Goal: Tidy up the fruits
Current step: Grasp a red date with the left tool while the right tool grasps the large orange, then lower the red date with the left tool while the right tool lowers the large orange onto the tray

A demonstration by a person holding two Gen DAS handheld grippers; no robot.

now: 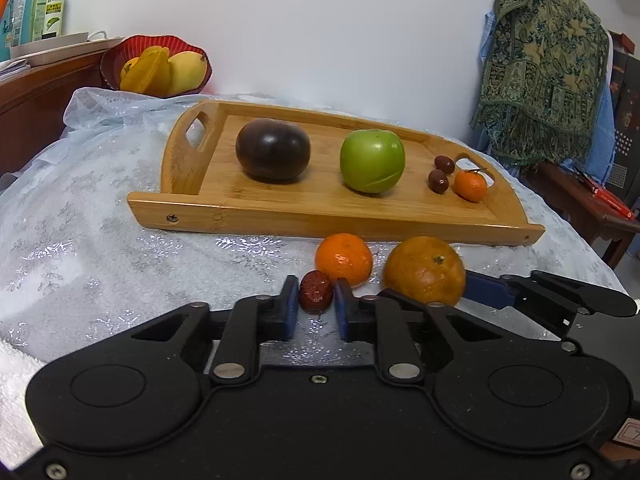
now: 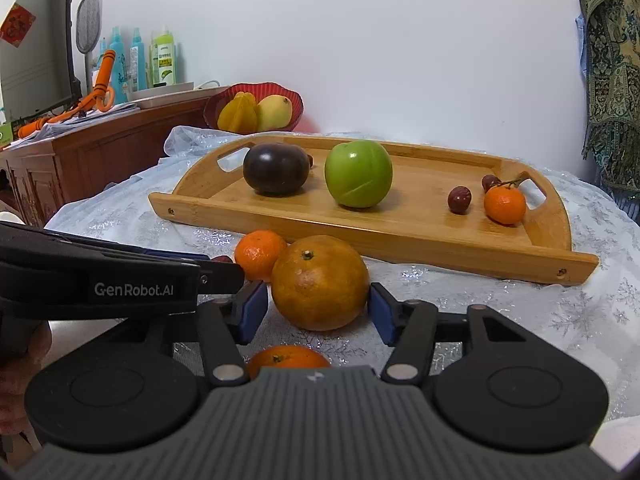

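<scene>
My left gripper (image 1: 316, 300) is shut on a small red date (image 1: 316, 291) that rests on the white tablecloth. Beside it lie a small mandarin (image 1: 344, 258) and a large orange (image 1: 424, 270). In the right wrist view my right gripper (image 2: 318, 312) has both blue pads against the sides of the large orange (image 2: 320, 282), which is still on the cloth. Another orange (image 2: 288, 356) lies close under that gripper. Behind them the wooden tray (image 1: 320, 220) holds a dark purple fruit (image 1: 273, 149), a green apple (image 1: 372, 160), two dates (image 1: 439, 181) and a small mandarin (image 1: 470, 185).
A red bowl (image 1: 156, 68) with starfruit and a mango stands at the back left by a wooden cabinet (image 2: 80, 160) carrying bottles. A patterned cloth (image 1: 540, 80) hangs at the right, above a low red bench (image 1: 580, 200). A hand (image 2: 20, 360) shows at the lower left.
</scene>
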